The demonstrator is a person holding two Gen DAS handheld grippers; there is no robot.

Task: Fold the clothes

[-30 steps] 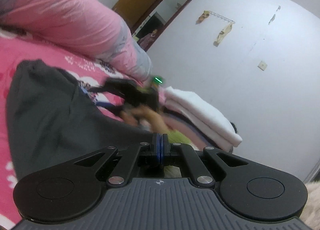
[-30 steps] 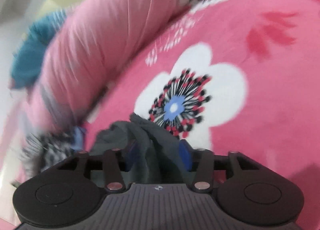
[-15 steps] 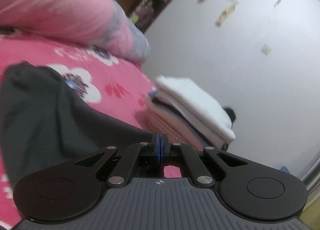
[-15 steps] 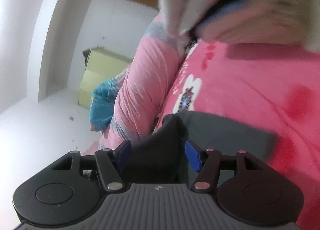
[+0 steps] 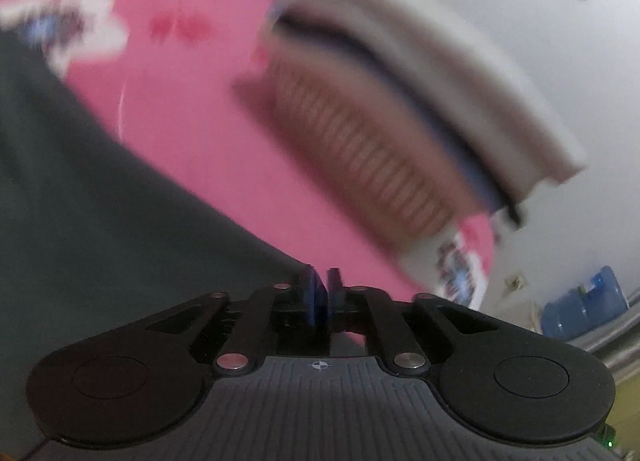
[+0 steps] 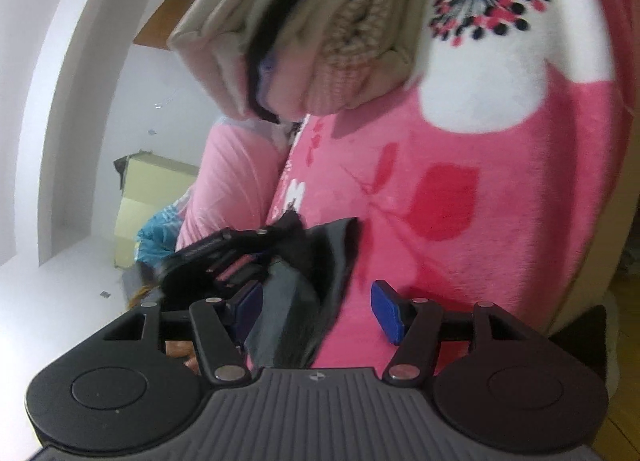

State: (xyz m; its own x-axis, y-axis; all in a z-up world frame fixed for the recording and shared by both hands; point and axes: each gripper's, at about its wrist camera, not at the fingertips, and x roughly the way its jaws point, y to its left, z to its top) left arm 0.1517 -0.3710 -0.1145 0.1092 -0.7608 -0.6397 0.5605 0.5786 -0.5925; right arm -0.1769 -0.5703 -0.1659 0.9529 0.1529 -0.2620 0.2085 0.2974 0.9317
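A: What is going on with the big things?

B: The pink blanket [image 5: 192,133] is lying under everything. The dark cloth [image 5: 80,221] is resting on it. The pile of folded clothes [image 5: 380,121] is looking much nearer in the left view than a moment ago.

A: And the two tools?

B: The left gripper [image 5: 322,285] has just been opening. Its fingers are standing a little apart, and nothing is showing between them. The right gripper [image 6: 318,305] has been opening too. Its fingers are standing wide apart.

A: So what is that meaning for the folding?

B: It is looking like both are letting go of the dark cloth [image 6: 304,293], so this fold is probably ending.

A: Where is the cloth sitting now?

B: In the left view it is spreading from 9 o'clock up to 10 o'clock of the fingers, and its edge is coming right up beside them. In the right view a bunched part is lying between the fingers, close to the left one and away from the right one. It is reaching up toward 12 o'clock. The pile [image 6: 280,21] is waiting past it, at about 11 o'clock.
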